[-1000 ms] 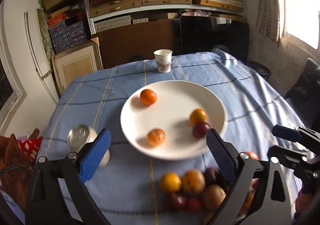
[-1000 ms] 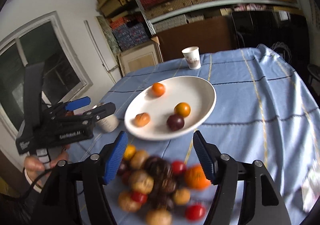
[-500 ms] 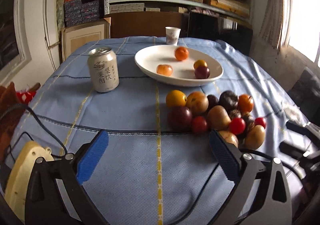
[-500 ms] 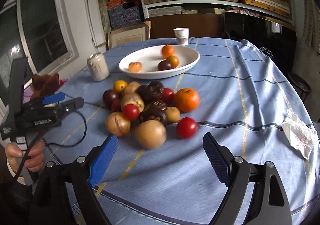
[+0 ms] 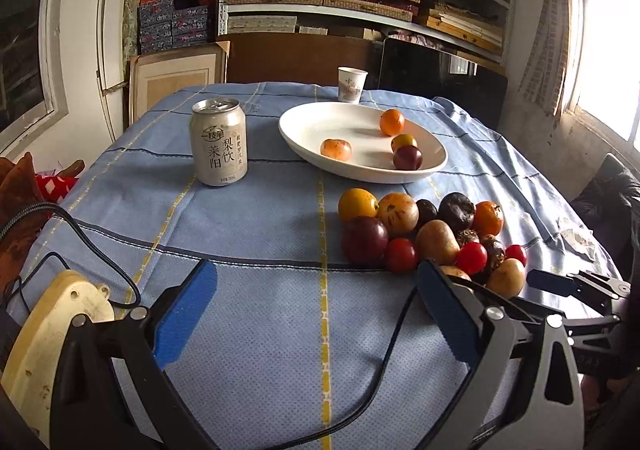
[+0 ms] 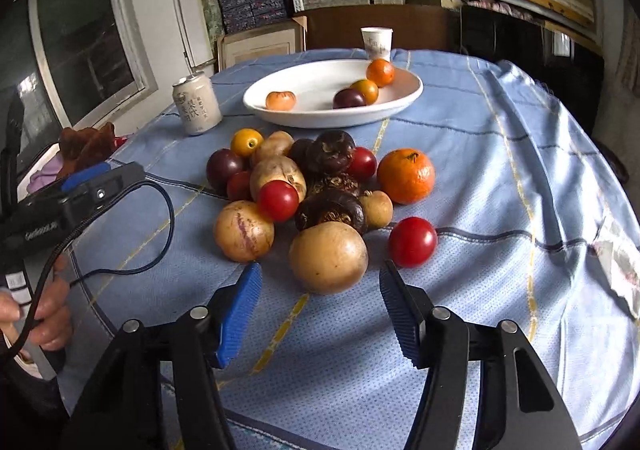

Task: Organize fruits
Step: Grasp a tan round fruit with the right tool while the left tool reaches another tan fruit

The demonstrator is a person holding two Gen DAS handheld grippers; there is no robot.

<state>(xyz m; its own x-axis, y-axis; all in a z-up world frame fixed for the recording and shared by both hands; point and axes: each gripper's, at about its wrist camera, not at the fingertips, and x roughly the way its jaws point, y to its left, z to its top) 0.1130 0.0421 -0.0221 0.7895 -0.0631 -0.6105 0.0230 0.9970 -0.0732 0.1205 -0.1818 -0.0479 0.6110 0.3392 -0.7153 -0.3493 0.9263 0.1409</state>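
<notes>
While your right gripper hangs low just short of the fruit pile, its jaws, which have just been closing, stand apart with nothing between them; the big tan fruit lies just beyond the tips. Your left gripper is spread wide over bare blue tablecloth, left of the pile, with free room ahead up to the can. Farther off sits the white plate holding four fruits. Only the right view shows your left hand and the cloth's right edge falling away.
</notes>
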